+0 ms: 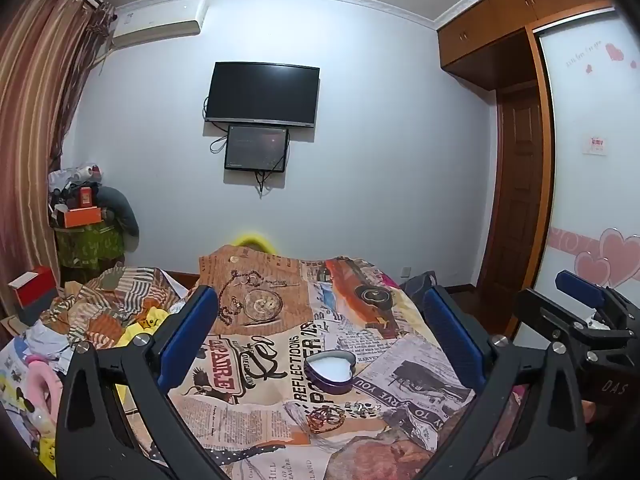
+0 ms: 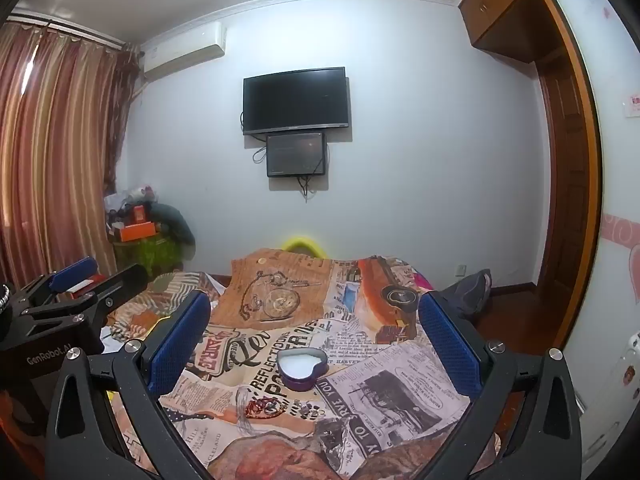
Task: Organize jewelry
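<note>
A purple heart-shaped tin (image 1: 330,370) with a white inside lies open on the newspaper-print bedspread (image 1: 408,364). Just in front of it lie a beaded bracelet (image 1: 326,417) and a small silvery chain piece (image 1: 362,408). The tin (image 2: 302,368), bracelet (image 2: 265,405) and chain piece (image 2: 307,408) also show in the right wrist view. My left gripper (image 1: 320,336) is open and empty above them. My right gripper (image 2: 314,336) is open and empty, held beside the left one, which shows at the left edge (image 2: 80,280).
The bed is against a white wall with a TV (image 1: 262,94) and a smaller screen below. Crumpled clothes (image 1: 100,316) lie on the left of the bed. A wardrobe (image 1: 516,184) and door stand right. A cluttered stand (image 1: 86,224) is by the curtain.
</note>
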`<state>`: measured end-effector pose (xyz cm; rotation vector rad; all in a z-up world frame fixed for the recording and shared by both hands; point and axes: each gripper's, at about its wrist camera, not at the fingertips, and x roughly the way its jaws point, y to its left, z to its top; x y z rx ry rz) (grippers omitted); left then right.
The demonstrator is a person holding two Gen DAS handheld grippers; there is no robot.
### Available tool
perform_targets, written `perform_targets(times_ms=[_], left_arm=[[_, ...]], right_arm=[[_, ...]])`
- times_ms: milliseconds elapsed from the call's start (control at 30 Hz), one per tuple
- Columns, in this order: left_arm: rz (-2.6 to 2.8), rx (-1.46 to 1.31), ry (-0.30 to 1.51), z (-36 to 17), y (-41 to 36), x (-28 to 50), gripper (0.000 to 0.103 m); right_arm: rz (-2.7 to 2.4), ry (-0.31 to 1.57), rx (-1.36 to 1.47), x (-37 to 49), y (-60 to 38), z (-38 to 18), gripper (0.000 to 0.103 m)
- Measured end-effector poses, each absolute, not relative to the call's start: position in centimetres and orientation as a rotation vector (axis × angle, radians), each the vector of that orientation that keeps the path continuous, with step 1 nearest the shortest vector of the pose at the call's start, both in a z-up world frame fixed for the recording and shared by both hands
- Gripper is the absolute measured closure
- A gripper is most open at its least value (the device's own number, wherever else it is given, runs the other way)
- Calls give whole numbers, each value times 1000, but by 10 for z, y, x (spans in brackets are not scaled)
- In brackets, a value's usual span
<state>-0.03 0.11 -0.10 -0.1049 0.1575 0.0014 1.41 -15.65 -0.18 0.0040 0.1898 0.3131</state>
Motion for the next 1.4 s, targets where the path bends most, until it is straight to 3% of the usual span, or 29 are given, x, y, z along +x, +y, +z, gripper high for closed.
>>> perform_targets(times_ms=[1400], left_arm=[[-6, -99, 192, -5, 0, 8, 0]], right_arm=[[324, 191, 14, 9, -156, 4, 0]])
